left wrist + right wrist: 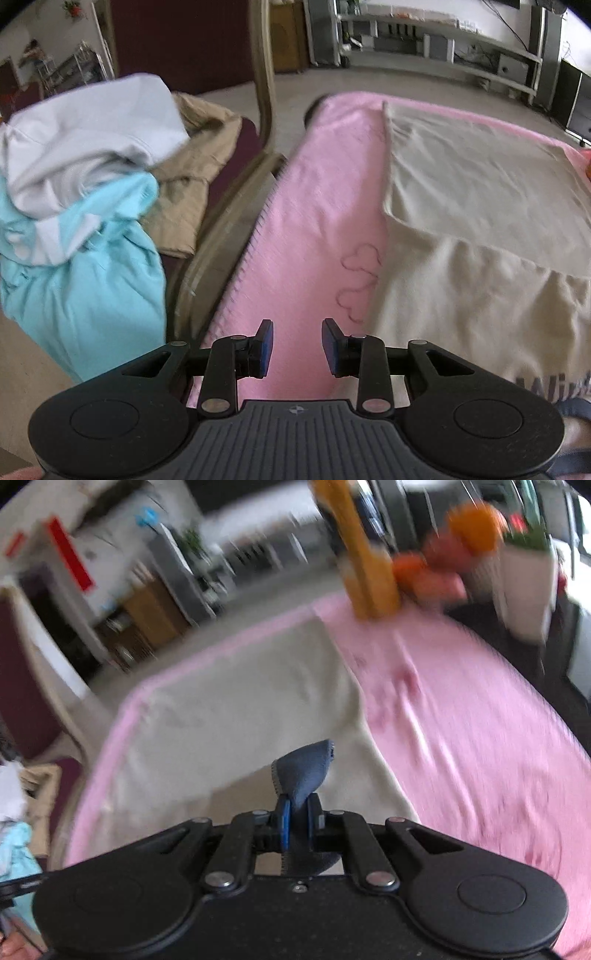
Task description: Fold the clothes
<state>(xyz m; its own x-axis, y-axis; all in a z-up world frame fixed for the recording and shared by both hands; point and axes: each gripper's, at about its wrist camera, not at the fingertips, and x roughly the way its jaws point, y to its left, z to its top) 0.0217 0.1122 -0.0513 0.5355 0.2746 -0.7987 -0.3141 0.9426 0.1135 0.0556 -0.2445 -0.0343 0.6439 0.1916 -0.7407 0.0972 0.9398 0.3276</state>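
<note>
**Item count, both wrist views**

Hand-held grippers: 2, the left hand-held gripper (297,347) and the right hand-held gripper (298,814).

Cream garments spread flat on the bench: 1, the cream shirt (480,206).

Pink covers on the bench (480,738): 1.

Garments heaped on the chair (266,96): 3 told apart, namely 1 white garment (92,129), 1 turquoise garment (92,280) and 1 tan garment (192,173).

Blue-grey fabric pieces: 1, the blue-grey trim (304,775).

Orange and red round items at the far bench edge: too blurred to count.
</note>
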